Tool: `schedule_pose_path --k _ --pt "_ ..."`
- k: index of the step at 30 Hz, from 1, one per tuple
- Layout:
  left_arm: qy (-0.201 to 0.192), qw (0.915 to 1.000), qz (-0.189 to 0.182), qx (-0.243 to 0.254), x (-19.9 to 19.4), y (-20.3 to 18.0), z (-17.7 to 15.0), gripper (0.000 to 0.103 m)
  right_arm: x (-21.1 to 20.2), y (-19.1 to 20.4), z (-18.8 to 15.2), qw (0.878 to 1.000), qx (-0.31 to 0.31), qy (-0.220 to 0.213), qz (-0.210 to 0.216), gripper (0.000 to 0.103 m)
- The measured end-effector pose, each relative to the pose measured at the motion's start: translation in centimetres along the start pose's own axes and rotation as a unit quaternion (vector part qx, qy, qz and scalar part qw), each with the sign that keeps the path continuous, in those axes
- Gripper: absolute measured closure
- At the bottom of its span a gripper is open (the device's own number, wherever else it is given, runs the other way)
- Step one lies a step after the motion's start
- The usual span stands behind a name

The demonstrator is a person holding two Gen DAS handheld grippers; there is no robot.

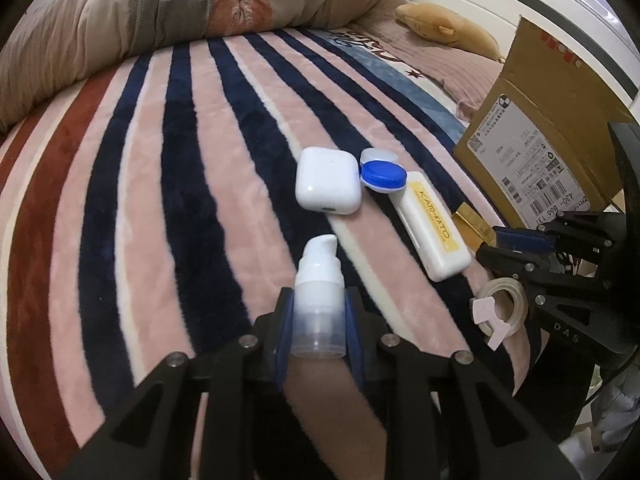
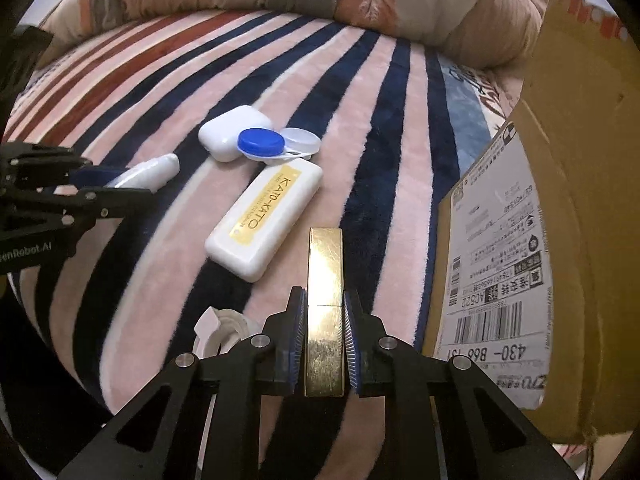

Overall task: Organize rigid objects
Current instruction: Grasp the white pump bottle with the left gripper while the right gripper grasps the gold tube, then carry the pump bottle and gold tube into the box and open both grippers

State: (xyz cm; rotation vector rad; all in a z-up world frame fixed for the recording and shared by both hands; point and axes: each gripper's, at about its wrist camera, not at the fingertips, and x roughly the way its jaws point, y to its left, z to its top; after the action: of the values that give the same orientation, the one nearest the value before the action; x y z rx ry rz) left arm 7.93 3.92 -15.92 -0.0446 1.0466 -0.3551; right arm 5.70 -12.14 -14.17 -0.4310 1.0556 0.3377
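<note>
My left gripper is shut on a white pump bottle, held just above the striped blanket; it also shows in the right wrist view. My right gripper is shut on a gold rectangular bar, whose tip shows in the left wrist view. On the blanket lie a white earbud case, a blue-and-clear contact lens case and a white KATO-KATO case, close together.
An open cardboard box with a shipping label stands at the right, also in the left wrist view. A tape roll lies near the bed's front edge. A rumpled quilt and a plush toy lie at the back.
</note>
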Motion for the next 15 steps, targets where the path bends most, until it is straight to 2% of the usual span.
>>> schedule_pose_path --k 6,11,15 --pt "-0.012 0.9999 -0.001 0.007 -0.2 0.0 -0.1 0.082 -1.0 0.4 0.0 1.0 -0.009 -0.026 -0.004 0.089" --pt "-0.045 0.9989 -0.003 0.007 -3.4 0.3 0.5 0.082 -4.9 1.2 1.2 0.996 -0.018 -0.081 0.029 0.089" --pt "-0.082 0.9965 0.007 0.015 -7.3 -0.5 1.7 0.082 -9.3 1.0 2.4 0.987 -0.014 -0.139 0.074 0.089"
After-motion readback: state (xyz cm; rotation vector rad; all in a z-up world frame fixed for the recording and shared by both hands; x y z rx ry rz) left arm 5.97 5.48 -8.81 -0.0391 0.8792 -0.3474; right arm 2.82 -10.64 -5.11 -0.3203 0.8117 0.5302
